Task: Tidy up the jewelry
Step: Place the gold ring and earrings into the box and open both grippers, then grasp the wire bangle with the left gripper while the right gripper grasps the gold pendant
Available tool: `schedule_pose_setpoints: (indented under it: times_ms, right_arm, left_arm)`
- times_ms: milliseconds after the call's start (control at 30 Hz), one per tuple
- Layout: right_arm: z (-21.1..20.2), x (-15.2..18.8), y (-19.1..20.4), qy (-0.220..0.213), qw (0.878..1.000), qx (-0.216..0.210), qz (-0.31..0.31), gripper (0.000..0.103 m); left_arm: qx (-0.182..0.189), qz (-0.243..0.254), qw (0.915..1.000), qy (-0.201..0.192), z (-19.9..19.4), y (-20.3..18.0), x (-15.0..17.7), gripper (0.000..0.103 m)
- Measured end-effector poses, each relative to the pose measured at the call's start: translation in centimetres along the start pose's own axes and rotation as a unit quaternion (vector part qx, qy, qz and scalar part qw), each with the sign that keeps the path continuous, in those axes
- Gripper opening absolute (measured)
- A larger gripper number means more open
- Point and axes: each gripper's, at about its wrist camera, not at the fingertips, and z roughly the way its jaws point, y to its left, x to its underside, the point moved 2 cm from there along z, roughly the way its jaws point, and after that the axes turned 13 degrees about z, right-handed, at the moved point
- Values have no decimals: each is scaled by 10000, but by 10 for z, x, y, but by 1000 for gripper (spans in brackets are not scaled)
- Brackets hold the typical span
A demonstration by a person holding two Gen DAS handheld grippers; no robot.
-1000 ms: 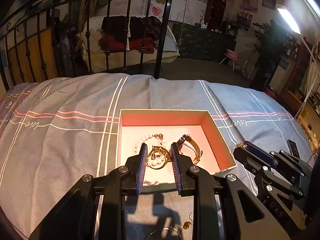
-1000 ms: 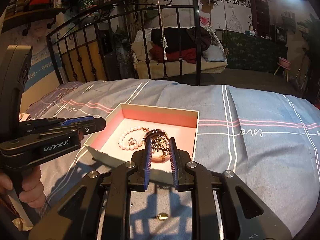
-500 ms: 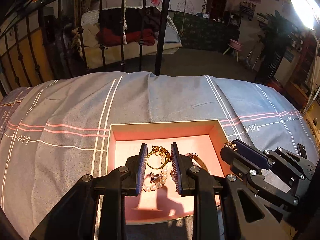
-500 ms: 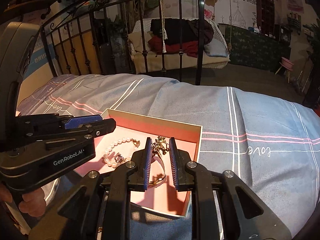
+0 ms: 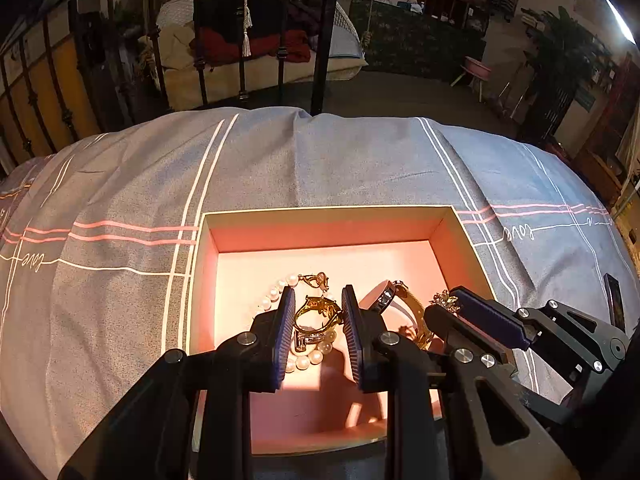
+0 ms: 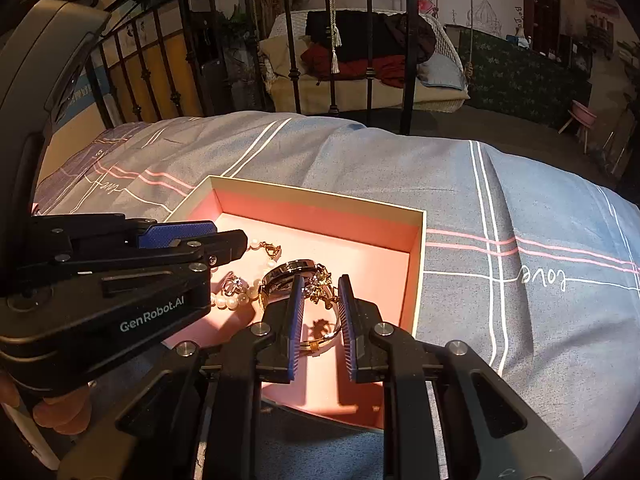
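An open pink-lined box (image 5: 328, 224) (image 6: 320, 216) lies on the bed. In it lie a pearl bracelet (image 5: 308, 358) (image 6: 234, 300), a small silver ring (image 6: 232, 283) and a gold watch (image 5: 416, 316) (image 6: 292, 270). My left gripper (image 5: 318, 312) is shut on a gold ring (image 5: 318, 314) and holds it above the pearls inside the box. My right gripper (image 6: 320, 292) is shut on a small gold ornate piece (image 6: 320, 286) (image 5: 442, 300) over the watch at the box's right side. The two grippers are side by side.
The box sits on a grey-blue bedcover (image 5: 320, 160) with white and pink stripes. A black iron bed frame (image 5: 320, 40) stands at the far edge. Beyond it are a swing seat with clothes (image 6: 360, 60) and a dim room.
Both grippers have moved forward over the box, each carrying its piece, and now hover low above the jewelry inside. The jewelry lying on the cover in front of the box has dropped out of view.
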Motion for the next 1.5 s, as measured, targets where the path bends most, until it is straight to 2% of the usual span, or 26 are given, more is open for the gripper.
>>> schedule_pose_setpoints:
  times_ms: [467,633,667,700,767,833,1000,1133,1267,1500]
  right_arm:
    - [5,11,11,192,9995,42,-261,18]
    - [-1,16,11,156,9995,14,-270,19]
    - [-3,16,11,146,9995,10,-266,23]
    - [-6,17,11,119,9996,22,-258,41]
    - [-18,21,11,-50,9997,66,-243,64]
    - [-32,28,9,-193,9996,61,-219,65]
    - [-63,64,-10,-270,9995,99,125,65]
    - [-78,100,-32,-131,9983,35,573,65]
    - [-85,123,-36,-52,9978,-58,655,65]
    - [-80,132,-30,5,9988,59,478,65]
  left_arm:
    - [-7,11,9999,111,2,0,6,24]
    - [-53,48,10000,-15,-8,0,8,41]
    - [-58,43,10000,-38,-11,0,9,43]
    - [-58,40,9999,-86,-16,0,11,47]
    - [-18,43,9997,-224,-29,-1,15,53]
    - [43,29,9993,-377,-44,-1,24,63]
    - [343,-34,9978,-568,-76,-7,66,68]
    - [436,-115,9982,-386,-80,-13,110,70]
    - [431,-215,9987,-176,-76,-16,145,70]
    - [162,150,9997,-91,-66,-29,151,70]
